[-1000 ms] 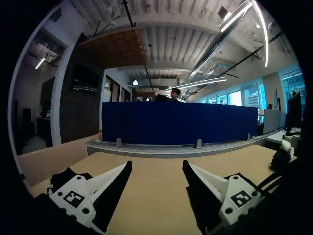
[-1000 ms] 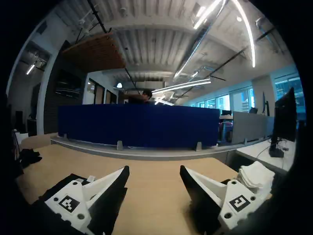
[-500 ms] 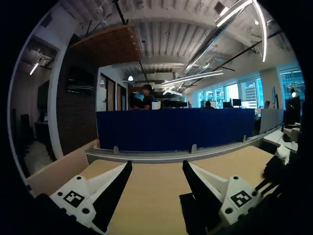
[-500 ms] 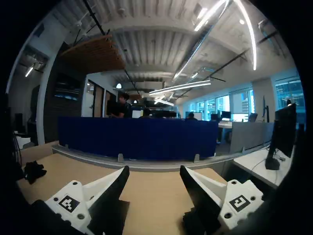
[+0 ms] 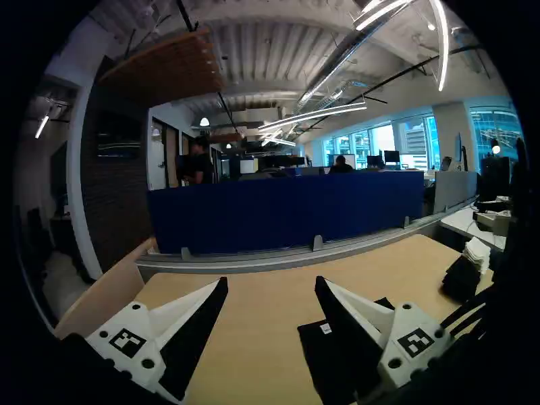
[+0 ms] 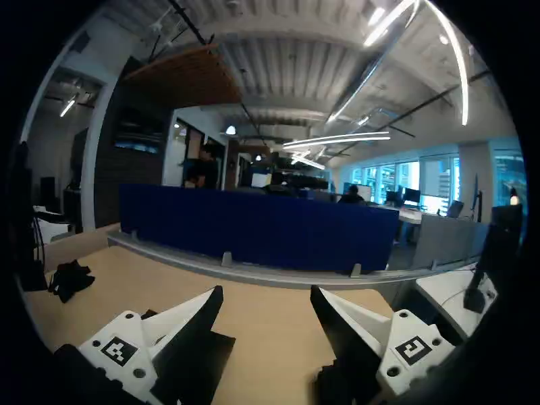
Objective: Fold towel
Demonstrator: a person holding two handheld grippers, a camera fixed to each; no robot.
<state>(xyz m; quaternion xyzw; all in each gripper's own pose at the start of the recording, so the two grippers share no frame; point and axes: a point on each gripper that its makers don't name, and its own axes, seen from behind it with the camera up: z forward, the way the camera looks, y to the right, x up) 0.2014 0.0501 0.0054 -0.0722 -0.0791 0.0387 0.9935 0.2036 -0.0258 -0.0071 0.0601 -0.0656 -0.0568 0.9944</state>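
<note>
A black towel (image 5: 322, 351) with a small white tag lies flat on the wooden table (image 5: 263, 317) in the left gripper view, partly under the right-hand finger. My left gripper (image 5: 270, 282) hovers above the table, open, nothing between its fingers. In the right gripper view, my right gripper (image 6: 265, 290) is also open and holds nothing. A flat black towel edge (image 6: 217, 351) shows beneath its left finger, and more black cloth (image 6: 329, 379) beneath its right finger.
A blue divider panel (image 5: 283, 209) runs along the table's far edge. A stack of black and white folded towels (image 5: 467, 266) sits at the right. A crumpled black cloth (image 6: 71, 278) lies at the left of the table. Desks and people stand beyond the divider.
Both grippers have risen, so more of the office shows over the divider. Flat black towel has come into sight under the fingers. Both grippers stay open.
</note>
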